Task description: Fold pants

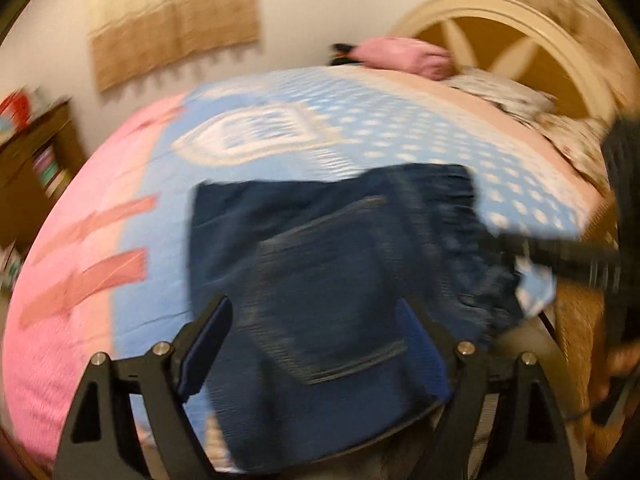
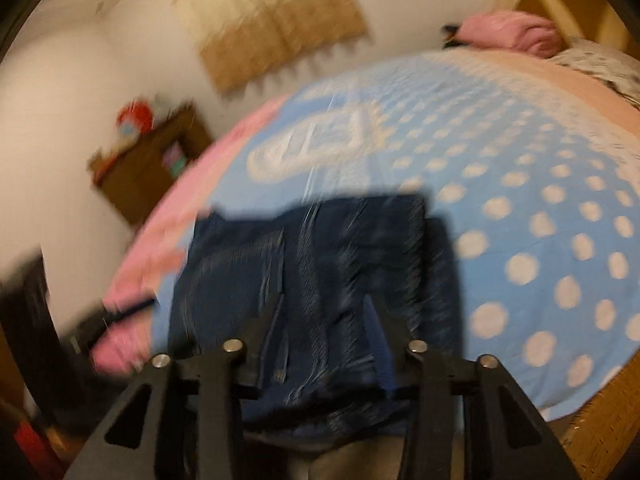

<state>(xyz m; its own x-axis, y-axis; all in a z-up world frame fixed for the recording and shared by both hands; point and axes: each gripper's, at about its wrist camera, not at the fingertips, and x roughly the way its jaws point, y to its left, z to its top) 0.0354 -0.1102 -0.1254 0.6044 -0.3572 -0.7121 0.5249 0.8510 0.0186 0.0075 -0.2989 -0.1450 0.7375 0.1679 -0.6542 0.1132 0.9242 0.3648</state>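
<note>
Right now your pants (image 1: 320, 272) lie in a dark blue bundle on the near part of the bed (image 1: 132, 288), close to the edge where you stand. They look already folded over, with a back pocket facing up, so they make a neat block. That is likely why they sit so near: you can reach them without leaning.

Your left gripper (image 1: 316, 340) is spread wide. Nothing is pinched; the pants show in the gap but the pads do not press on them. It hangs just over the near end of the bundle.

Your right gripper (image 2: 324, 320) is about half way apart. Blue cloth shows between the fingers, yet the picture is too blurry to tell if they squeeze it. I think it is not holding.

From the left camera, a pink pillow (image 1: 404, 58) sits at 1 o'clock, far up by the round headboard (image 1: 516, 12). A spotty grey blanket (image 1: 516, 98) lies at 2 o'clock. A brown shelf (image 1: 36, 160) stands at 9 o'clock, off the bed. A dark thing at 3 o'clock is probably your other tool.

Nothing lies on the pants. The bed cover around them looks free, so another fold or a smooth-down has room.
</note>
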